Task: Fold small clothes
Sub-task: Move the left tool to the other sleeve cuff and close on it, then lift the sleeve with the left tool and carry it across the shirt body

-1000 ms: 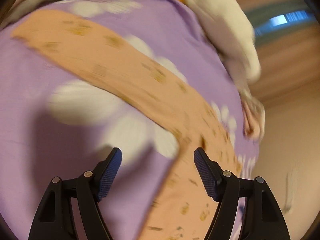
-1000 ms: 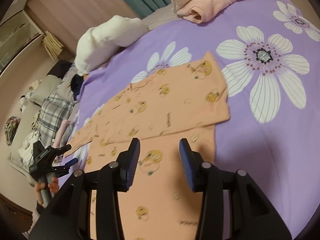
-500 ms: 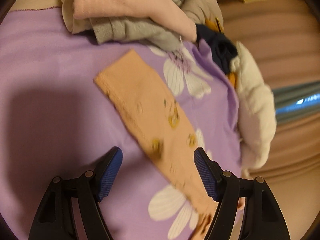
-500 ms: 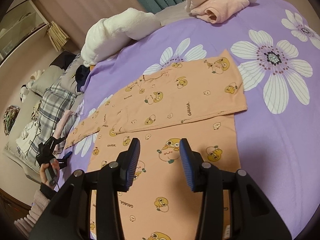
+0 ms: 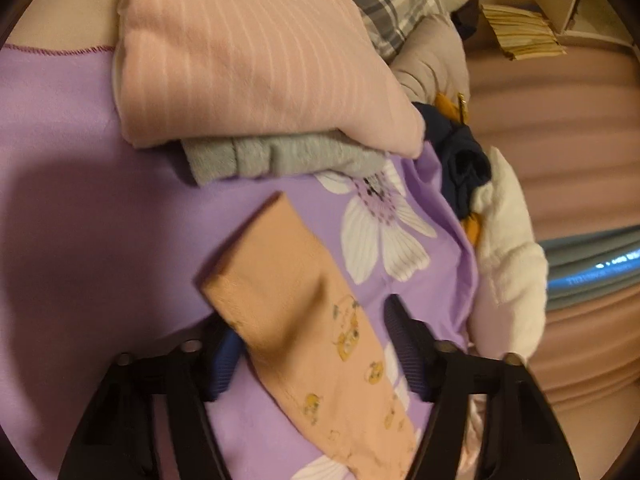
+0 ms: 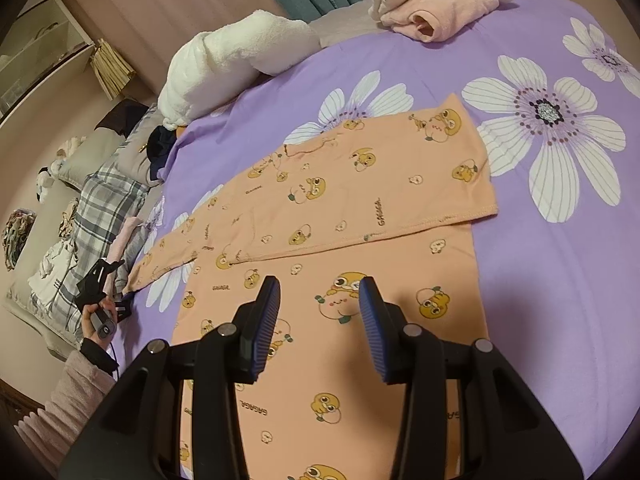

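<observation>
A peach cotton shirt printed with yellow cartoon ducks (image 6: pixel 352 208) lies flat on the purple flowered bedsheet (image 6: pixel 560 280), one side folded over. The left gripper (image 5: pixel 312 344) stands released around its sleeve end (image 5: pixel 280 272); the right gripper (image 6: pixel 320 320) hovers released over the near body.

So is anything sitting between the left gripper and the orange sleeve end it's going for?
Nothing visible. The left gripper is open with the sleeve cuff of the orange printed shirt already lying between its fingers on the purple bedsheet. The stack of folded clothes lies beyond the cuff, apart from it.
</observation>
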The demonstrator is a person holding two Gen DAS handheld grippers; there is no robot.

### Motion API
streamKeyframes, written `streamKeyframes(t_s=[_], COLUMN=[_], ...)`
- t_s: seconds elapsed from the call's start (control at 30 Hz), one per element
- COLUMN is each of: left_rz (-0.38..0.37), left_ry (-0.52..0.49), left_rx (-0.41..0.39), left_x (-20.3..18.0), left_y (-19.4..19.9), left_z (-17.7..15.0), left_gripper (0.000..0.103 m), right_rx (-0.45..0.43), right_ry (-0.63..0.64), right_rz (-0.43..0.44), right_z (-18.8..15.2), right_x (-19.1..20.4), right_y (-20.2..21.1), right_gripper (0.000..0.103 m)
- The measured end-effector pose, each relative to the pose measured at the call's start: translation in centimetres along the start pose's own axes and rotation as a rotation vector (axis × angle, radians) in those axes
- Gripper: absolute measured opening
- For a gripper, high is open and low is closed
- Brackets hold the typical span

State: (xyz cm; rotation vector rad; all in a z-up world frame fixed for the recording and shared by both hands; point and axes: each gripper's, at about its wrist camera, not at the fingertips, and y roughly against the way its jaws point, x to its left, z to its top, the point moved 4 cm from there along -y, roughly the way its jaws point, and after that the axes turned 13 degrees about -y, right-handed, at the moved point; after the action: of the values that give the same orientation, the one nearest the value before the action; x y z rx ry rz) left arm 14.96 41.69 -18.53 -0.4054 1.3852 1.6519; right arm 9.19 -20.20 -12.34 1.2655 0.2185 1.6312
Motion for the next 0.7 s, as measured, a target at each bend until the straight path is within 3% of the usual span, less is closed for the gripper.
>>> streamKeyframes(t_s=[0.13,0.37,0.7], left_rz=[0.093,0.178,0.074], left_ry=[-0.040,-0.194,-0.510], left_rx=[0.023,0.037,0.044], left_x=[0.3,-2.5,-14.2], left_y=[-0.1,1.4,3.4], left_z=[-0.1,-0.5,-4.3], left_gripper=[0.016,0.008,0.006], right_rx=[0.004,0.007,0.006], right_ry=[-0.005,-0.013,-0.007], right_rz=[-0.006,-0.001,0.034], right_z=[-0.3,-0.3,-0.9], right_x=[-0.4,-0.6,-0.4], right_y=[0.0,-0.2,0.3], right_gripper=[0.042,0.042,0.042])
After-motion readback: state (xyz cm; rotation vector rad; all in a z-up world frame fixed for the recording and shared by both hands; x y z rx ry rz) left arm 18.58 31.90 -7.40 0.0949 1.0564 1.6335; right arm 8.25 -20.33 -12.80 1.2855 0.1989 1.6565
